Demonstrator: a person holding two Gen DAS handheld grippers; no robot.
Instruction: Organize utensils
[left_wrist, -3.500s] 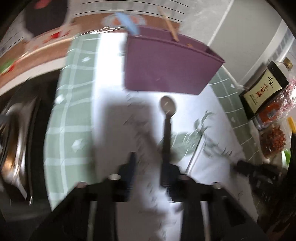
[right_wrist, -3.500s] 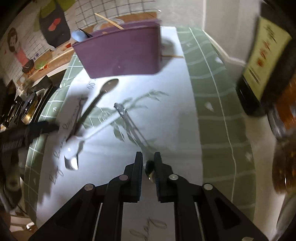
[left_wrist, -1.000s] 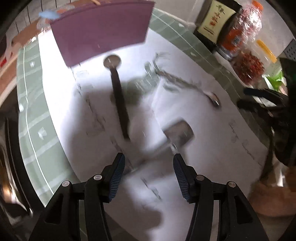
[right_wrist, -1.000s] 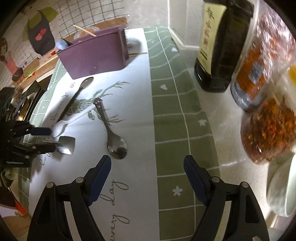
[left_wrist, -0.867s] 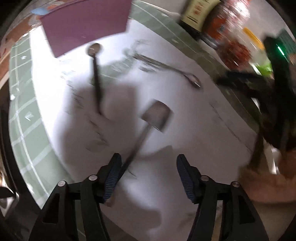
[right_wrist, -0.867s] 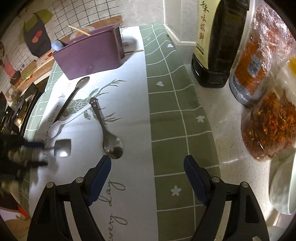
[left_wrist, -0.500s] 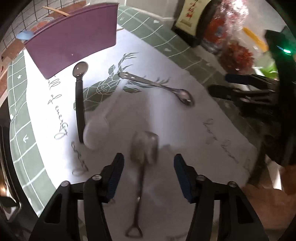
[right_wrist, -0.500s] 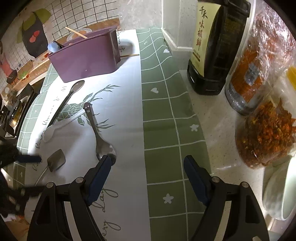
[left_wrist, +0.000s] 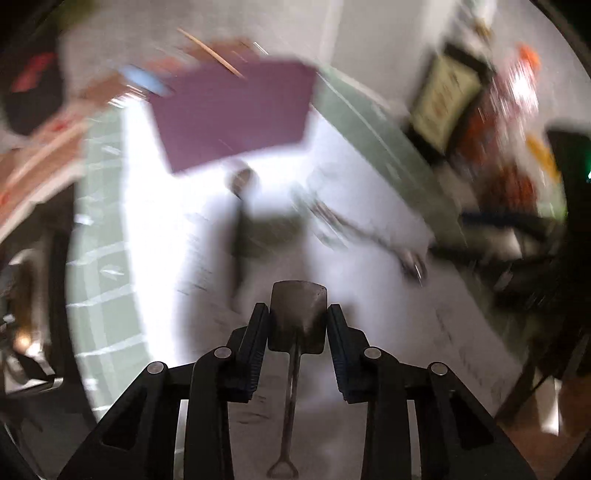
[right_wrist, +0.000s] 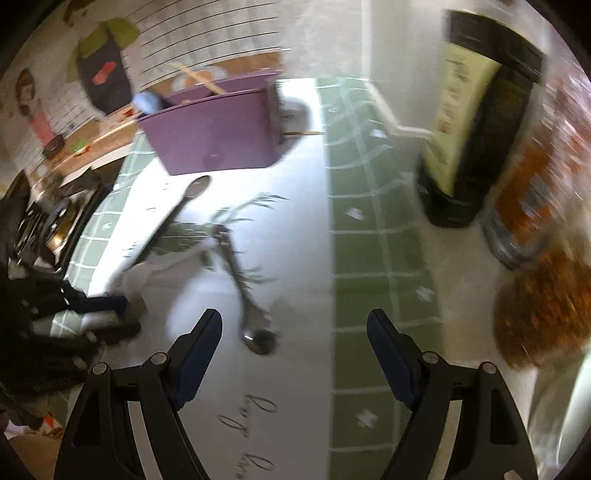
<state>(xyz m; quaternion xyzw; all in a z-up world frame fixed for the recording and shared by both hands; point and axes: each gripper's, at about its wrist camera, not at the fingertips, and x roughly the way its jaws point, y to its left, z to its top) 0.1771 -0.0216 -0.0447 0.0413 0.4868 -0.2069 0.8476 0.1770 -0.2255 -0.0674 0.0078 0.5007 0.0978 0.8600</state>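
- One utensil in hand: shovel spoon (left_wrist: 298, 317), blade clamped between pads of left gripper (left_wrist: 297, 326), handle trailing down toward the camera; jaws just closed in on it, part-open width set by the blade.
- Three left on the mat (right_wrist: 303, 369): black-handled spoon (right_wrist: 177, 210), white spoon (right_wrist: 147, 273), steel spoon (right_wrist: 243, 295); none yet lifted.
- Some already stowed: blue-ended piece (right_wrist: 146, 101) and wooden stick (right_wrist: 195, 79) standing in purple holder (right_wrist: 218, 136).
- Judged stage: roughly early-to-middle; current step, carry of shovel spoon to holder at 12 o'clock of the mat.
- Right gripper (right_wrist: 293, 343): jaws wide apart, nothing between them, hung above the steel spoon's bowl at about 11 o'clock of its tips.
- Left wrist view only: grip on the blade, seen close; holder at 11 o'clock, heavily blurred.
- Right wrist view only: holder's open top and contents; stray stick (right_wrist: 303, 133) lying at the holder's 3 o'clock side; sauce bottle (right_wrist: 469, 122) at 2 o'clock; chilli jar (right_wrist: 546, 306) at 3 o'clock; left gripper at 9 o'clock, its hold too blurred to tell here.
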